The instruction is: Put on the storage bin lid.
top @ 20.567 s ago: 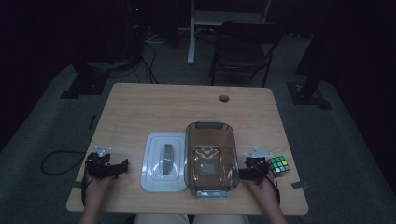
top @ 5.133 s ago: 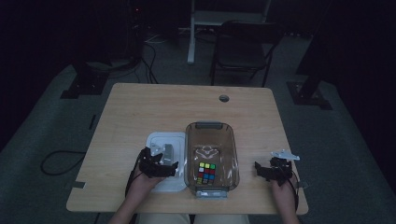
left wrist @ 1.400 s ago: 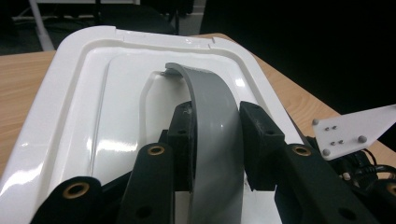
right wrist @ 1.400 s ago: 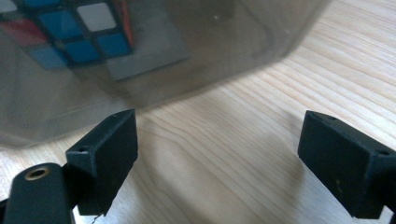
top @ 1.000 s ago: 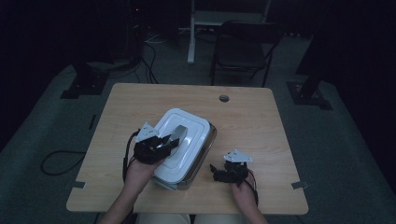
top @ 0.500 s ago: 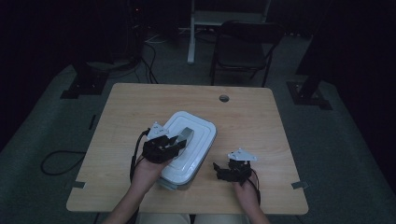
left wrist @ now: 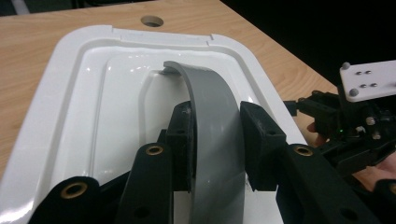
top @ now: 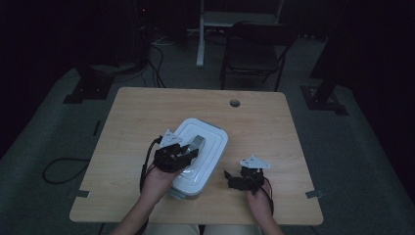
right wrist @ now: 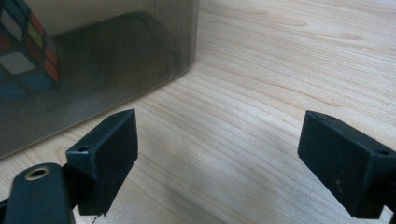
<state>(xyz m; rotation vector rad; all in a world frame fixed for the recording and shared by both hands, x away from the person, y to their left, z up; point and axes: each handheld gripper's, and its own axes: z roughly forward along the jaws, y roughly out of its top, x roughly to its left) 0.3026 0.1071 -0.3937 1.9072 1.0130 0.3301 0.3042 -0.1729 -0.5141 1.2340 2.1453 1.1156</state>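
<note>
A white lid (top: 211, 139) with a grey arched handle (top: 197, 142) lies on a smoky translucent box (top: 186, 191) at the table's front middle. My left gripper (top: 190, 153) is shut on that handle; in the left gripper view the pads (left wrist: 259, 135) press both sides of the grey handle (left wrist: 212, 112) over the white lid (left wrist: 93, 93). My right gripper (top: 228, 176) rests low on the table just right of the box, open and holding nothing. In the right gripper view its jaws (right wrist: 223, 154) stand wide apart over bare wood, facing the box wall (right wrist: 116, 60), with a colour cube (right wrist: 28, 42) behind it.
The wooden table (top: 274, 132) has a round cable hole (top: 235, 103) near its far edge. A dark chair (top: 254, 49) and stand legs are on the floor beyond. The right gripper's white plate (left wrist: 369, 79) shows close beside the lid.
The left gripper and the lid have shifted slightly right and toward the near edge. The right gripper has barely moved.
</note>
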